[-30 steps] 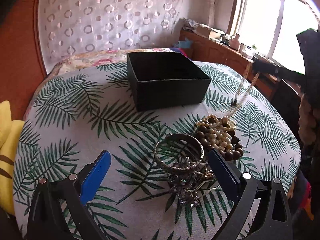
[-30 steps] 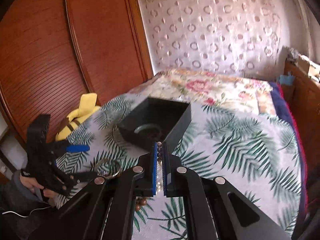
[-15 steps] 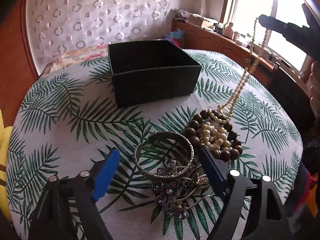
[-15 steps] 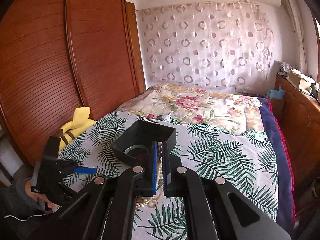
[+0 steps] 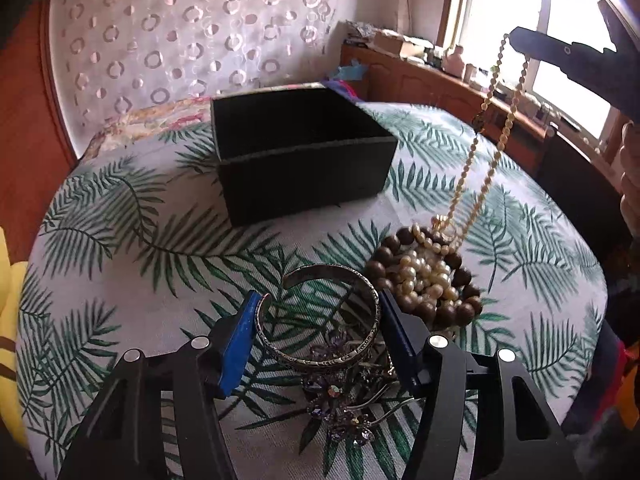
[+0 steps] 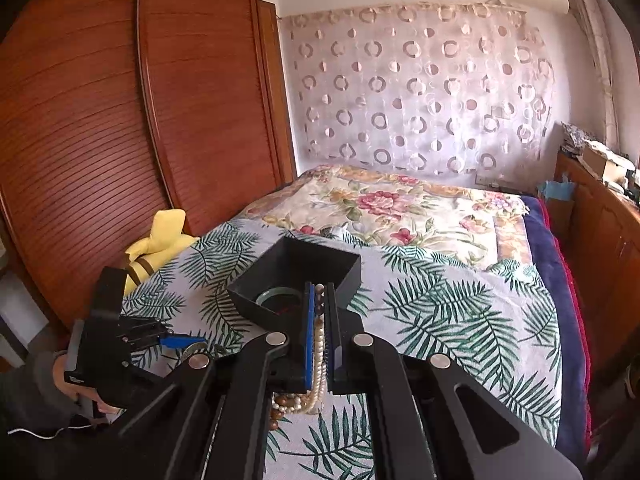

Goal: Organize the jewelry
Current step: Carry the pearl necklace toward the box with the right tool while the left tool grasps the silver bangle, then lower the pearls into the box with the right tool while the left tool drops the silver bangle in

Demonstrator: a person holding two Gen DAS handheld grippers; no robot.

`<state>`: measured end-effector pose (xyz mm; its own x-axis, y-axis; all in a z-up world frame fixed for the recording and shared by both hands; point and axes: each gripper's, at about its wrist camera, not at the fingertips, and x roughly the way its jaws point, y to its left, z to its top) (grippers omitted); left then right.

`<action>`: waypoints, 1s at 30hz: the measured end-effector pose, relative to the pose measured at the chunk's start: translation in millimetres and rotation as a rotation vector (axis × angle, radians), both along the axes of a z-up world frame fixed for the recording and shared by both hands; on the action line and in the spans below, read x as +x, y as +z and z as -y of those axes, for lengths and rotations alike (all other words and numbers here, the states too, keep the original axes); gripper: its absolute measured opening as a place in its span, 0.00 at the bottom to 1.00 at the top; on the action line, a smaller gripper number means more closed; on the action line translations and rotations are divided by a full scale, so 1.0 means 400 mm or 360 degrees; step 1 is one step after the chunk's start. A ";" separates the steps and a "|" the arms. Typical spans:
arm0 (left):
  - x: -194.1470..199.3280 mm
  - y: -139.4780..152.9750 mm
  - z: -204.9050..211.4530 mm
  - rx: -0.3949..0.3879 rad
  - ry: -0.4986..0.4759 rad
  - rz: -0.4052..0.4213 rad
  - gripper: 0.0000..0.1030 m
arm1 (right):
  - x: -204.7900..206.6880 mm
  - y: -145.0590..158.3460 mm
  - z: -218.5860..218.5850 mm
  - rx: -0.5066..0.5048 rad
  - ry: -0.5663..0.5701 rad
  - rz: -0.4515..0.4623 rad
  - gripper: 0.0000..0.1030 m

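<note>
A bedroom, with your jewelry spread on a palm-leaf cloth (image 5: 132, 240) over the bed.

Nearest you, your left gripper (image 5: 316, 320) has just been closing; its blue pads now touch both sides of the silver bangle (image 5: 320, 316), beside a flower brooch (image 5: 340, 396). Just past it lies a ring of brown beads (image 5: 424, 276) heaped with pearls. Your right gripper (image 6: 317, 312), clamped narrow, lifts a pearl necklace (image 5: 480, 148) from that heap. Farthest stands the black box (image 5: 304, 156).

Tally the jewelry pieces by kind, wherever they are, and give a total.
Metal cuff bangle: 1
Pearl necklace: 1
Brown bead bracelet: 1
Purple flower brooch or clip: 1
Green bangle in the black box: 1
Total: 5
</note>
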<state>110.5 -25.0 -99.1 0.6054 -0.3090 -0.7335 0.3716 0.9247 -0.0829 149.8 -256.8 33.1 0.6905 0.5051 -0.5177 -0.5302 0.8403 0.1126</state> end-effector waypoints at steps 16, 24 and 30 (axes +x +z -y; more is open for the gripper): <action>0.020 0.157 -0.036 -0.0062 0.0070 0.0217 0.55 | 0.009 0.170 -0.045 0.0025 0.0023 0.0197 0.05; 0.049 0.190 -0.033 -0.0055 0.0086 0.0258 0.55 | 0.054 0.236 -0.086 -0.0003 0.0020 0.0258 0.05; 0.066 0.201 -0.040 -0.0070 0.0109 0.0266 0.55 | 0.098 0.253 -0.132 -0.0014 0.0049 0.0257 0.05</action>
